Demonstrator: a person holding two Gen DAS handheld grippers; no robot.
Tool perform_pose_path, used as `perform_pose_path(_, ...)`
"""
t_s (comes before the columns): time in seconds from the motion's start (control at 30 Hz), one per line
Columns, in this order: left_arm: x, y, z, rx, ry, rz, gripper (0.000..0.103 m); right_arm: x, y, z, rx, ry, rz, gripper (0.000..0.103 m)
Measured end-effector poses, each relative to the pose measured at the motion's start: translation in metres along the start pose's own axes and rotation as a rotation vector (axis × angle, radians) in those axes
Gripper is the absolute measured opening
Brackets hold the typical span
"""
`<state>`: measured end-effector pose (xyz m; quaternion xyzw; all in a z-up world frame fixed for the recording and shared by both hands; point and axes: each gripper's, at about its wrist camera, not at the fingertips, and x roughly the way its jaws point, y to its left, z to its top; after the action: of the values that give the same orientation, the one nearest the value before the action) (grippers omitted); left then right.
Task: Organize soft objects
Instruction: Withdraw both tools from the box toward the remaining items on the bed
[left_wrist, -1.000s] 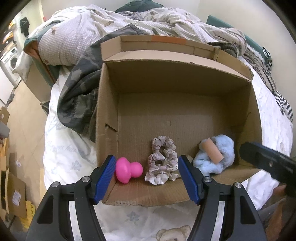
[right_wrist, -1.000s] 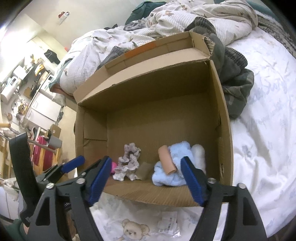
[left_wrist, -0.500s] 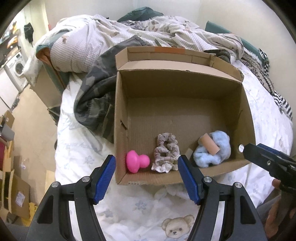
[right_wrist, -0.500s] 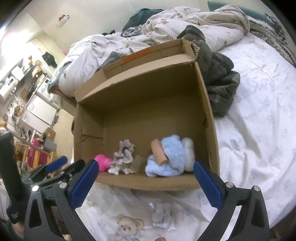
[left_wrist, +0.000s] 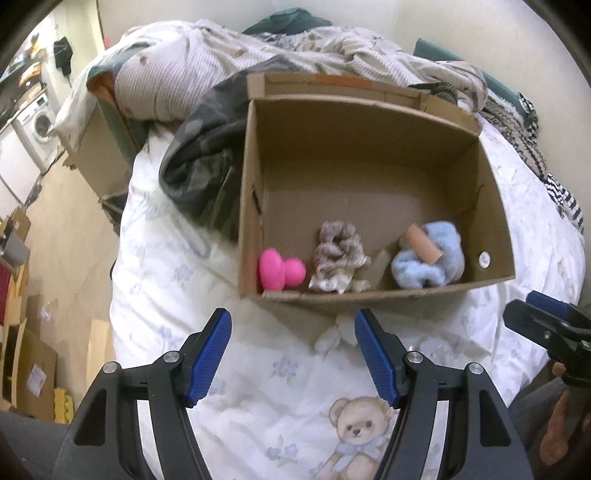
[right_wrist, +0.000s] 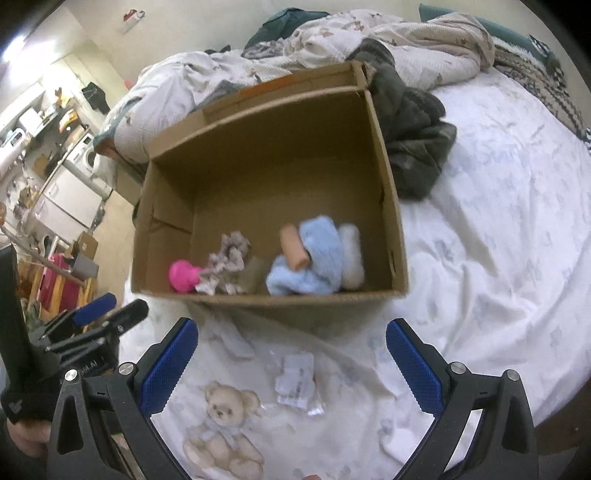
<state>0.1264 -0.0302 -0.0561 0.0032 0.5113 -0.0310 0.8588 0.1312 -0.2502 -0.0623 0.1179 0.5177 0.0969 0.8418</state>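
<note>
Bed: we work over a white bear-print sheet (left_wrist: 258, 373); the cardboard box (left_wrist: 495, 206) sits mid-bed.
Box: pink toy (left_wrist: 280, 271), scrunchie (left_wrist: 338, 254) and blue plush (left_wrist: 428, 266) line its near wall.
Change: we have pulled both tongs back from the box; our right tongs (right_wrist: 291, 363) have spread wide.
Tongs: left tongs (left_wrist: 293, 356) partly open; both empty.
Meaning: these items seem placed.

Bed spread with a white sheet printed with faint blue flowers and a teddy bear (left_wrist: 236, 236). Directly on it: an open brown cardboard box (left_wrist: 495, 206) mid-sheet, a crumpled dark camouflage garment (left_wrist: 199, 173) touching the box's side, a heap of rumpled pale quilts (left_wrist: 177, 74) behind, and small crinkled clear plastic packets (right_wrist: 297, 378) near the teddy print.
</note>
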Motion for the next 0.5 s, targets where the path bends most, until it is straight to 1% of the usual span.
perform_pose_path(0.1, 0.006, 0.006, -0.009, -0.01, 0.016, 0.03, 0.066, 0.005, -0.008, -0.008, 0.012, 0.033, -0.016, 0.103)
perform_pose_path(0.17, 0.012, 0.009, -0.015, -0.01, 0.042, 0.045, 0.066, 0.009, -0.015, -0.013, 0.029, 0.064, -0.019, 0.103)
perform_pose_path(0.33, 0.028, 0.018, -0.028, -0.033, 0.086, 0.068, 0.066, 0.022, -0.035, -0.016, 0.132, 0.141, 0.01, 0.103)
perform_pose_path(0.4, 0.03, 0.021, -0.028, -0.05, 0.098, 0.077, 0.066, 0.027, -0.035, -0.017, 0.138, 0.153, 0.011, 0.103)
perform_pose_path(0.47, 0.029, 0.025, -0.026, -0.08, 0.091, 0.084, 0.066, 0.033, -0.032, -0.017, 0.119, 0.176, 0.011, 0.1)
perform_pose_path(0.5, 0.029, 0.027, -0.026, -0.091, 0.09, 0.08, 0.066, 0.038, -0.03, -0.018, 0.111, 0.198, 0.016, 0.097)
